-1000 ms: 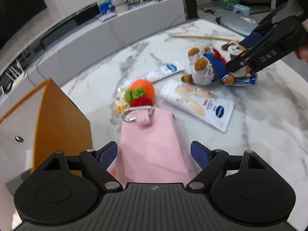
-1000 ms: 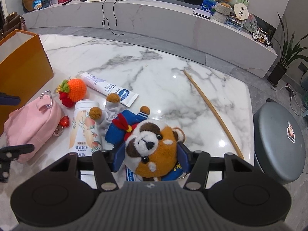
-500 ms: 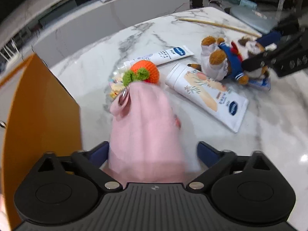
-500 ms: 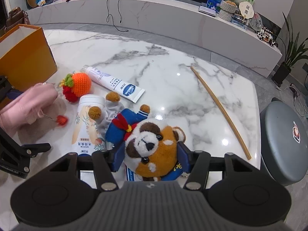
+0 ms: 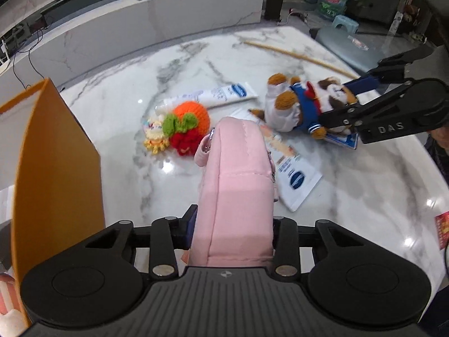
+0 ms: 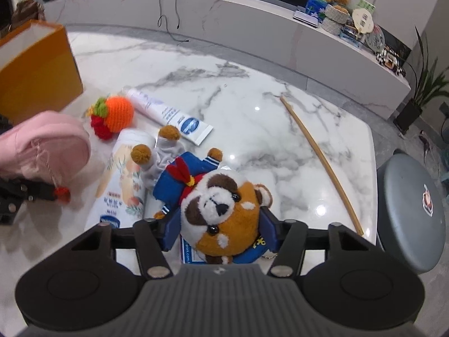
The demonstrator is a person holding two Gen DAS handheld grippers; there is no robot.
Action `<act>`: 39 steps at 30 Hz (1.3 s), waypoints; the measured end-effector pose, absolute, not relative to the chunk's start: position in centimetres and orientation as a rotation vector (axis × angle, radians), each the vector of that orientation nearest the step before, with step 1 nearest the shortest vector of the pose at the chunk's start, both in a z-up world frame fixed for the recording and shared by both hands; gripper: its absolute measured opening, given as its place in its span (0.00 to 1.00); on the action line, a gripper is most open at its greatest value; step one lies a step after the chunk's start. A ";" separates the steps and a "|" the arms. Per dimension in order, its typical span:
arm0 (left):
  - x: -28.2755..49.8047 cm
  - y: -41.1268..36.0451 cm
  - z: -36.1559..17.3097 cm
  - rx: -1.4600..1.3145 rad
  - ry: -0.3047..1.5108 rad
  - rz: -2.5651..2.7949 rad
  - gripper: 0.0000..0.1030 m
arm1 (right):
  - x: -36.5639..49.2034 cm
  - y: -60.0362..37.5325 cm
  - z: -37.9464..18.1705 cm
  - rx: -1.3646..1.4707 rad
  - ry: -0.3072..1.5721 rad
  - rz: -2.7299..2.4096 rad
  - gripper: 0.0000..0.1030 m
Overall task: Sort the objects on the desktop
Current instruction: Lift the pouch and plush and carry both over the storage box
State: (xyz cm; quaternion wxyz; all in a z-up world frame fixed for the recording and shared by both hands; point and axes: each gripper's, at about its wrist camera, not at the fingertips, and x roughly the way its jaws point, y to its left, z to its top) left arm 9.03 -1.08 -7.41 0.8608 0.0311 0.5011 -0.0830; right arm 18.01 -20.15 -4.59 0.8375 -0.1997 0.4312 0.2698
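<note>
A pink pouch [image 5: 235, 185] stands on edge between my left gripper's [image 5: 233, 224] jaws, which are closing; both pads press its sides. It hangs just above the marble table [image 5: 364, 196], and it also shows at the left of the right wrist view as the pouch [image 6: 42, 146] with a red charm dangling below. My right gripper [image 6: 221, 230] is shut on the head of a brown-and-white plush toy [image 6: 224, 213] in a blue sailor suit. The toy [image 5: 303, 104] lies at the right of the left wrist view.
An orange paper bag [image 5: 56, 154] stands open at the left. On the table lie a knitted orange fruit [image 5: 193, 115], a slim white tube [image 5: 221, 95], a larger lotion tube [image 5: 291, 168], a blue card [image 5: 342, 140] and a wooden stick [image 5: 297, 54]. A grey stool [image 6: 409, 210] stands beyond the right edge.
My left gripper's jaws have closed on the pink pouch, and the pouch has risen off the table and turned onto its edge. The right gripper and the plush toy have stayed put.
</note>
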 end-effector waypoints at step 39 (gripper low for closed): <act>1.6 16.9 6.6 -0.182 0.775 0.068 0.43 | 8.8 -3.2 11.6 -0.293 0.470 0.815 0.56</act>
